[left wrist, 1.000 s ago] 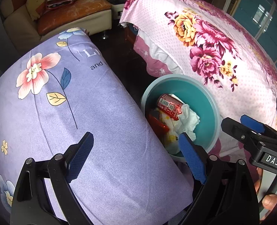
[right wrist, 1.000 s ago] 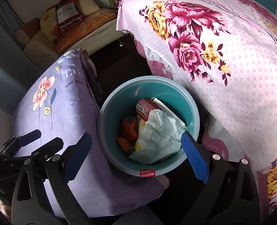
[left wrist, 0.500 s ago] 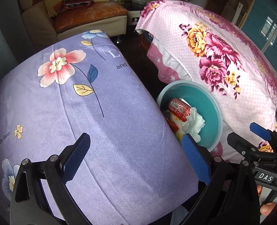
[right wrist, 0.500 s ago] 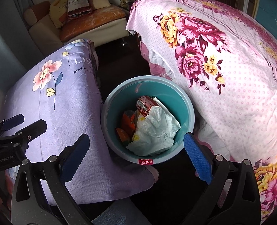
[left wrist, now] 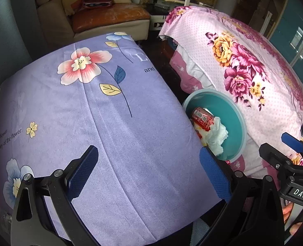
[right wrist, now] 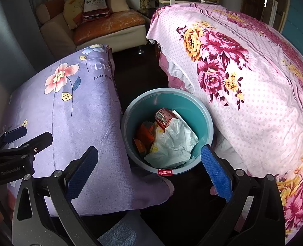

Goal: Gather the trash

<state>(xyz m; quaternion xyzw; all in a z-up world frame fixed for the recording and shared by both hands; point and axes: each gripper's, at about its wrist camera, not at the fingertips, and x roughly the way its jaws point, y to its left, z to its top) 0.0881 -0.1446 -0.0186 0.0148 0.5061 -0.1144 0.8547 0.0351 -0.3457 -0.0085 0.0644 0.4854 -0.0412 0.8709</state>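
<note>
A teal trash bin stands on the dark floor between a purple-covered surface and a pink bed. It holds a red can, crumpled white tissue and orange wrappers. The bin, can and tissue also show in the left wrist view. My right gripper is open and empty above the bin's near rim. My left gripper is open and empty over the purple cloth. The right gripper shows at the left view's right edge, the left gripper at the right view's left edge.
The pink flowered bed cover lies right of the bin, the purple flowered cloth left of it. A sofa with cushions stands at the back. Dark floor runs between them. A blue cloth lies at the bottom edge.
Both grippers have drawn back and up from the bin, which now looks smaller. The left gripper has shifted left over the purple cloth. Both stay open and empty.
</note>
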